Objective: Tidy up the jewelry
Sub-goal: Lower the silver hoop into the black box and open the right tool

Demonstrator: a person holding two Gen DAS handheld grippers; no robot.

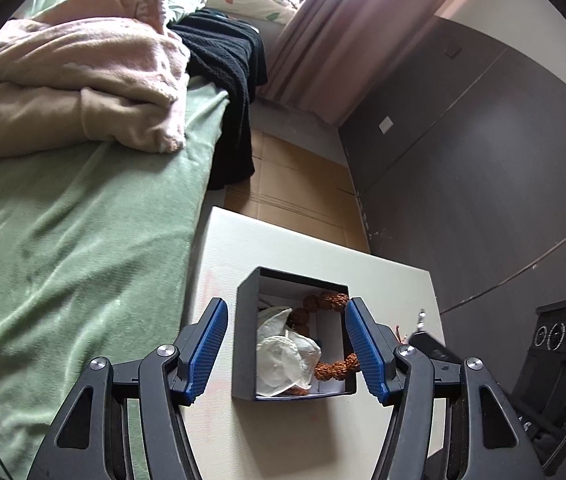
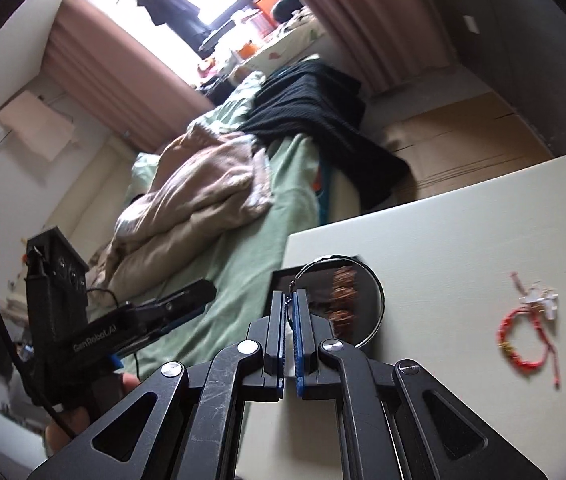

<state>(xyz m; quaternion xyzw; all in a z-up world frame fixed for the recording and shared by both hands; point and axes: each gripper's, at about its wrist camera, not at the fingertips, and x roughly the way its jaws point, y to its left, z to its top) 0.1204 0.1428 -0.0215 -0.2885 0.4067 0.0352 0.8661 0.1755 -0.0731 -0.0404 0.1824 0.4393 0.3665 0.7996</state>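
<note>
Carrying a metal ring bangle toward the open jewelry box, with a red bracelet yet to be put away.

The right tool is clenched on the thin silver bangle, which stands up from its tips at the centre of the right wrist frame, overlapping the black box behind it; whether the ring is over the box or short of it cannot be told. The left tool is spread wide and empty, its blue pads flanking the box at lower centre without clearly touching it. Inside lie a brown bead bracelet and crumpled white paper. The next move likely calls for lowering the bangle into the box and letting go. A red cord bracelet lies on the white counter at right, well apart from the right tool.
</note>
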